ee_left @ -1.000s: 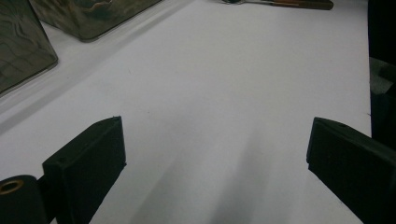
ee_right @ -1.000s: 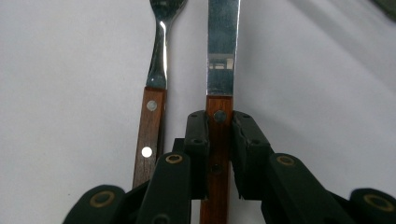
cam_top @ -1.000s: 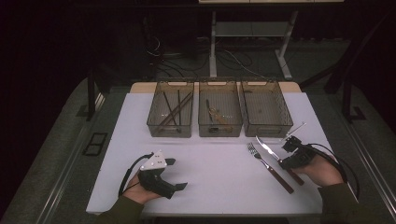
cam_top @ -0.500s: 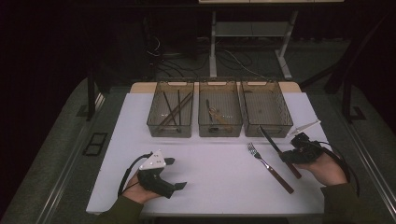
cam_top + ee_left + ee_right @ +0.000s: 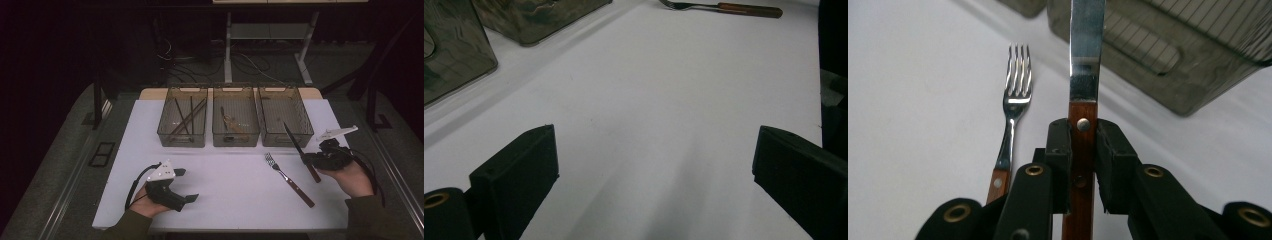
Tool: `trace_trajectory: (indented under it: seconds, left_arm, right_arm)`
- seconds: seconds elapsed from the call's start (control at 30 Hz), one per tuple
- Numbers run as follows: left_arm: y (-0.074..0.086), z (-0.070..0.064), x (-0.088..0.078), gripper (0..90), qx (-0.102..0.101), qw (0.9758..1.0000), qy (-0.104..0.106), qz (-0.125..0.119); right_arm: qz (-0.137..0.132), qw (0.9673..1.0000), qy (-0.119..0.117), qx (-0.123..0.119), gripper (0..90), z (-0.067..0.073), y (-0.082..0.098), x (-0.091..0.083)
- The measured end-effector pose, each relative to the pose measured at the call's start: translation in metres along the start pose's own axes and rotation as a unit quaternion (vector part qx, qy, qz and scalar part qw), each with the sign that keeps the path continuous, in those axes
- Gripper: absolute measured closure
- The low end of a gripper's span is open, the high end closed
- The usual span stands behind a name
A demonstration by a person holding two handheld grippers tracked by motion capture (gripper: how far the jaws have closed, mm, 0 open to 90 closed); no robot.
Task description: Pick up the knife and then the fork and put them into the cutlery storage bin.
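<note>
Above the white table (image 5: 225, 195), the right gripper (image 5: 1082, 150) pinches a knife (image 5: 300, 150) by its wooden handle, blade pointing up toward the right-hand bin (image 5: 283, 116), beside a fork (image 5: 289, 179).

Wooden-handled knife (image 5: 1083, 125), steel blade, clamped at handle, lifted, pointing toward right bin (image 5: 285, 117)

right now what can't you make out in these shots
- Knife tip: right gripper view, cut off by the top edge.
- Items in the middle bin: high view, too small and dim to name.
- Fork tines: left gripper view, partly cut off by the top edge.
</note>
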State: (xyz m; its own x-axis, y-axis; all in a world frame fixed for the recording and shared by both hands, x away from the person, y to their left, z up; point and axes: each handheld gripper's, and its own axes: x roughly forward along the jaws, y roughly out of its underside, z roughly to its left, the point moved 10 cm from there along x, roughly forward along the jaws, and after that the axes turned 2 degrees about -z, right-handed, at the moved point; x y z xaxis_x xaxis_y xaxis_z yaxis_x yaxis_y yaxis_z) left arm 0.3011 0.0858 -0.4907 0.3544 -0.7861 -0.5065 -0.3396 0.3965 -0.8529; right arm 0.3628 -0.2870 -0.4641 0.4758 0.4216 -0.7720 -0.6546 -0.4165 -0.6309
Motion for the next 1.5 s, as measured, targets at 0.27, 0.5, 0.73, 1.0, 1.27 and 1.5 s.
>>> trace_trajectory:
  seconds: [0.27, 0.5, 0.73, 1.0, 1.27, 1.5]
  left_arm:
    - [0.001, 0.000, -0.001, 3.9, 0.000, 1.0000, 0.000, 0.002]
    - [0.002, 0.002, -0.001, 3.9, -0.002, 1.0000, -0.002, 0.002]
    - [0.002, 0.002, -0.001, 3.9, -0.002, 1.0000, -0.002, 0.001]
    - [0.002, 0.002, 0.000, 3.9, 0.000, 1.0000, -0.001, 0.004]
    - [0.002, 0.002, 0.000, 3.9, -0.002, 1.0000, -0.001, 0.002]
    - [0.002, 0.001, 0.000, 3.9, -0.001, 1.0000, 0.000, 0.002]
  right_arm:
    - [-0.040, 0.9991, -0.005, 0.016, 77.4, -0.008, -0.012, -0.005]
    - [-0.054, 0.9984, -0.004, 0.018, 77.4, -0.011, -0.020, -0.006]
    - [-0.075, 0.9968, -0.005, 0.030, 77.4, -0.017, -0.033, -0.009]
    - [-0.099, 0.9946, -0.003, 0.032, 77.4, -0.024, -0.050, -0.010]
    - [-0.127, 0.9912, -0.001, 0.038, 77.4, -0.030, -0.070, -0.016]
    - [-0.136, 0.9902, 0.003, 0.033, 77.4, -0.036, -0.085, -0.018]
